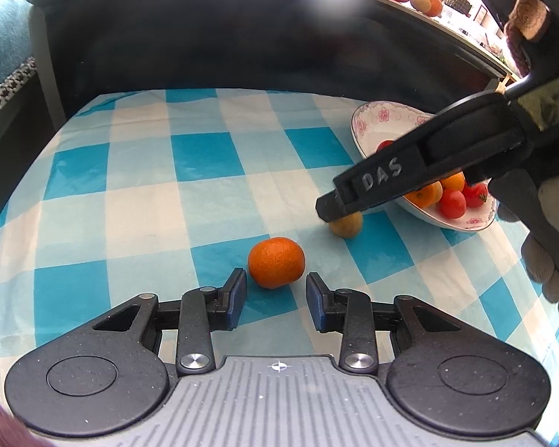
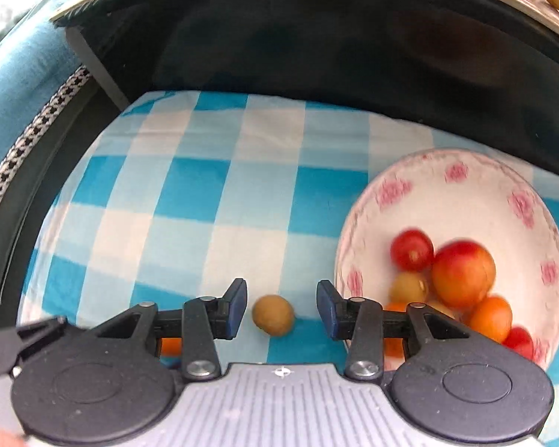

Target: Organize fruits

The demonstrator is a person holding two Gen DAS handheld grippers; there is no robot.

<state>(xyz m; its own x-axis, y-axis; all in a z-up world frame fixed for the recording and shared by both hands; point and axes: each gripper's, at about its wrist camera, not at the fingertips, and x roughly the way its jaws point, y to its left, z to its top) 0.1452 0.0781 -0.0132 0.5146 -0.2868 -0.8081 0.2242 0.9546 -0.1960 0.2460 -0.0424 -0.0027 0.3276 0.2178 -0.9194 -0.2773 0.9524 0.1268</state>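
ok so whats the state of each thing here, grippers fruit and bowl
left gripper: open, jaws either side of the orange, pads not touching it
orange: loose on the cloth, outside the bowl
right gripper: open, jaws either side of the small brown fruit, gaps on both sides
small brown fruit: on the cloth, beside the bowl
bowl: upright, partly filled with red and orange fruit
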